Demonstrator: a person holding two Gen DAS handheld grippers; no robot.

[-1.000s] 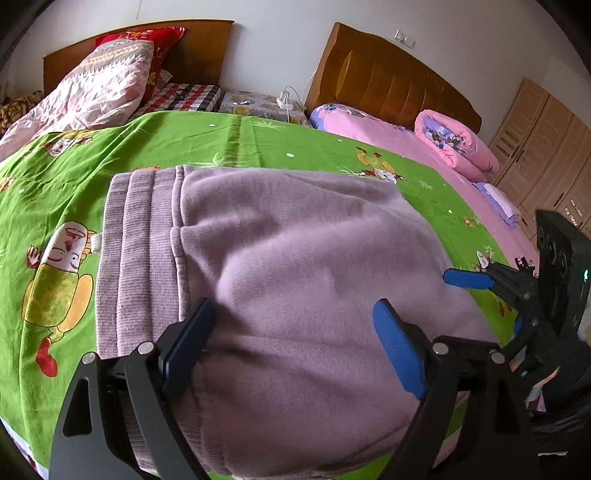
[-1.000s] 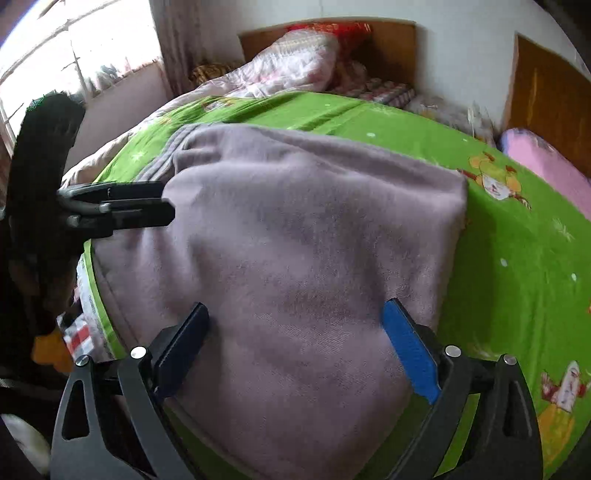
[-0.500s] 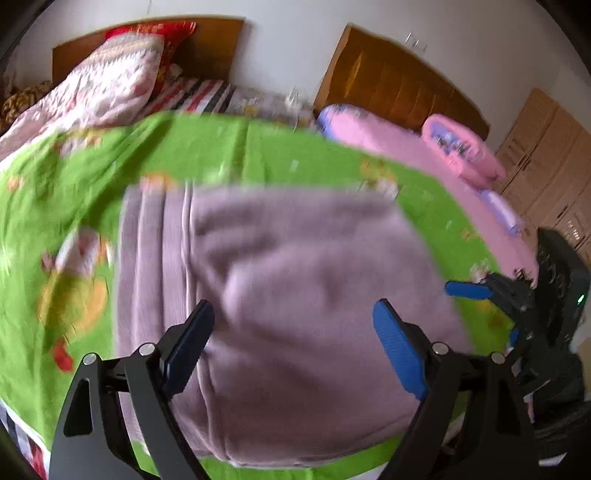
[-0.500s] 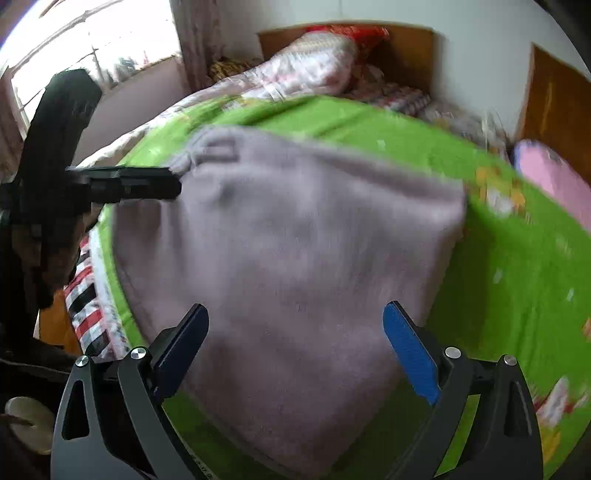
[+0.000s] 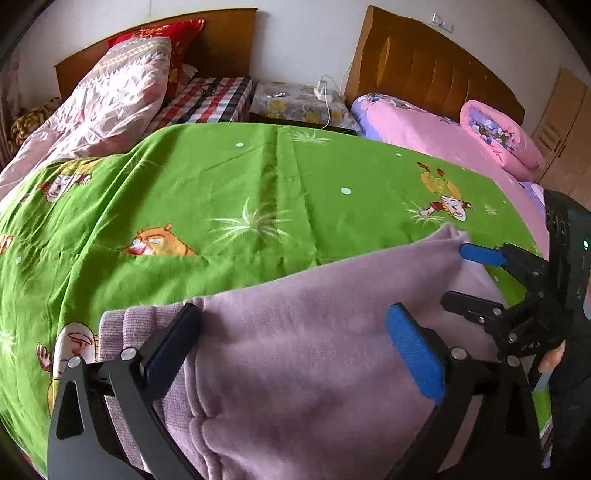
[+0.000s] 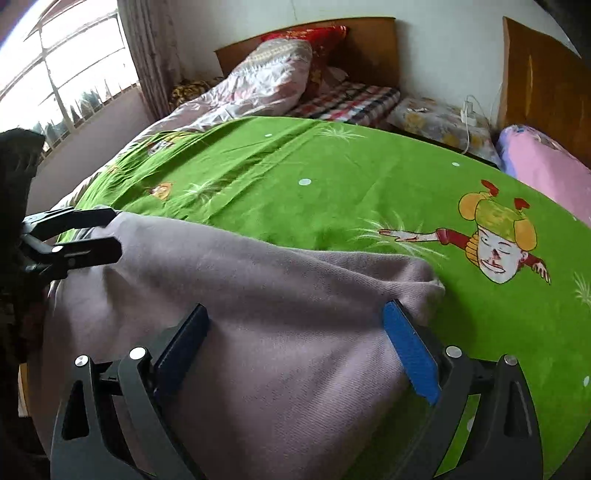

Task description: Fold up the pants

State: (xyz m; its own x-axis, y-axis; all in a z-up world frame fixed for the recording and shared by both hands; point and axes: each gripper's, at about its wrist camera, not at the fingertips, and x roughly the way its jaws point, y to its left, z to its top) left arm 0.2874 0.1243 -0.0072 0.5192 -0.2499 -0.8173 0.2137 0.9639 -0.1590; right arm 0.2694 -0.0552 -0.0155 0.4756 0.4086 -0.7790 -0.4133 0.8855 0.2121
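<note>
The lilac fleece pants (image 5: 314,354) lie folded on the green cartoon bedspread (image 5: 240,192) near its front edge, ribbed waistband (image 5: 122,325) at the left. My left gripper (image 5: 291,350) is open, its jaws spread low over the pants' left part. My right gripper (image 6: 295,347) is open over the pants (image 6: 258,295), near their right corner. Each gripper shows in the other's view: the right one (image 5: 476,277) at the right edge of the left wrist view, the left one (image 6: 92,236) at the left edge of the right wrist view.
A pink patterned quilt (image 5: 110,96) and red pillow (image 5: 162,33) lie at the bed's head. A second bed with pink bedding (image 5: 424,125) stands at the right, a bedside table (image 5: 295,99) between them. A window (image 6: 62,74) is at the left.
Both grippers have dropped lower and pulled back toward the front edge of the bed. The pants now fill only the lower part of each view, and more green bedspread shows beyond them.
</note>
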